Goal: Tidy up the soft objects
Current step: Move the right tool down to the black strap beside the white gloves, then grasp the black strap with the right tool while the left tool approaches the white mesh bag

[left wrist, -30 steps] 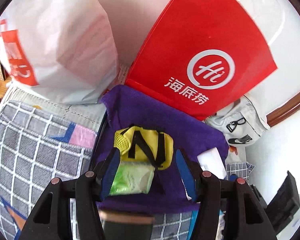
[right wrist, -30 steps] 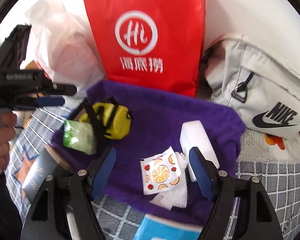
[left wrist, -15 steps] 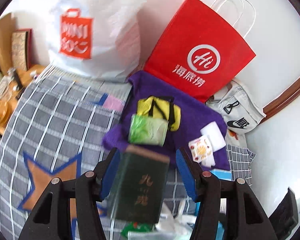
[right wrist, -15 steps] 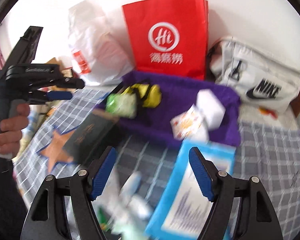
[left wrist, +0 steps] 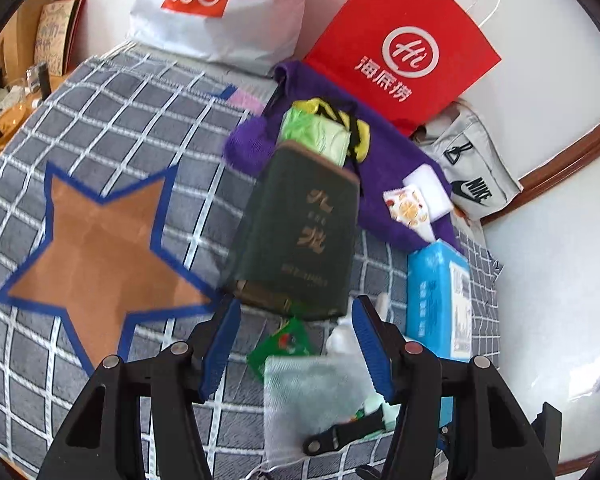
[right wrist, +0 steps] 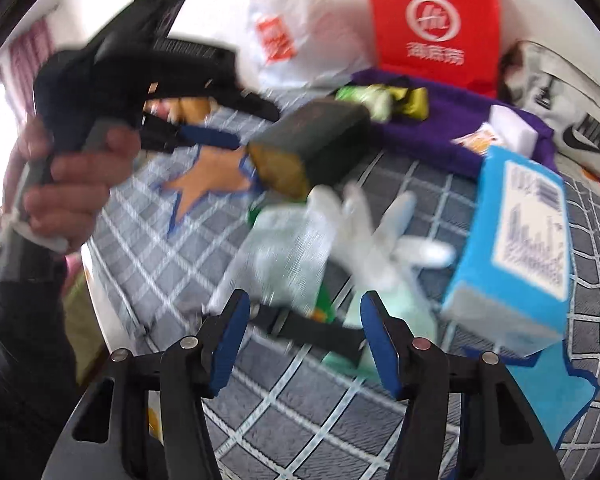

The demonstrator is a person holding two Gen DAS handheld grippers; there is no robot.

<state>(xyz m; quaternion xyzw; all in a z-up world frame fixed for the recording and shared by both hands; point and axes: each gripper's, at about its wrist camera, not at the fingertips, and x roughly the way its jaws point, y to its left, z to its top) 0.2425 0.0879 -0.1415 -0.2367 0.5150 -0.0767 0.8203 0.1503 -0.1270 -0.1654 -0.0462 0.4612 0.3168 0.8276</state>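
Observation:
On the checked bedspread, a purple towel (left wrist: 384,160) carries a green tissue pack (left wrist: 316,136), a yellow pouch (left wrist: 358,130), a white sponge (left wrist: 432,192) and an orange-printed packet (left wrist: 406,208). A dark green book (left wrist: 300,232) lies against the towel's near edge. My left gripper (left wrist: 296,340) is open above a green sachet (left wrist: 282,344) and a white gauze pouch (left wrist: 312,392), gripping nothing. My right gripper (right wrist: 306,332) hovers over the same gauze pouch (right wrist: 284,256) and a black strap (right wrist: 312,332); its jaws are closing, not pressing anything. A white glove (right wrist: 372,228) lies just beyond.
A blue tissue box (right wrist: 516,248) stands right of the pile. A red paper bag (left wrist: 404,48), a white Miniso bag (left wrist: 220,0) and a grey Nike bag (left wrist: 472,176) line the wall. A person's hand (right wrist: 68,184) holds the left gripper (right wrist: 258,128) at the left.
Both grippers have drawn back from the purple towel to the near pile of gauze pouch, glove and sachet. The right jaws have narrowed. Neither has taken hold of anything.

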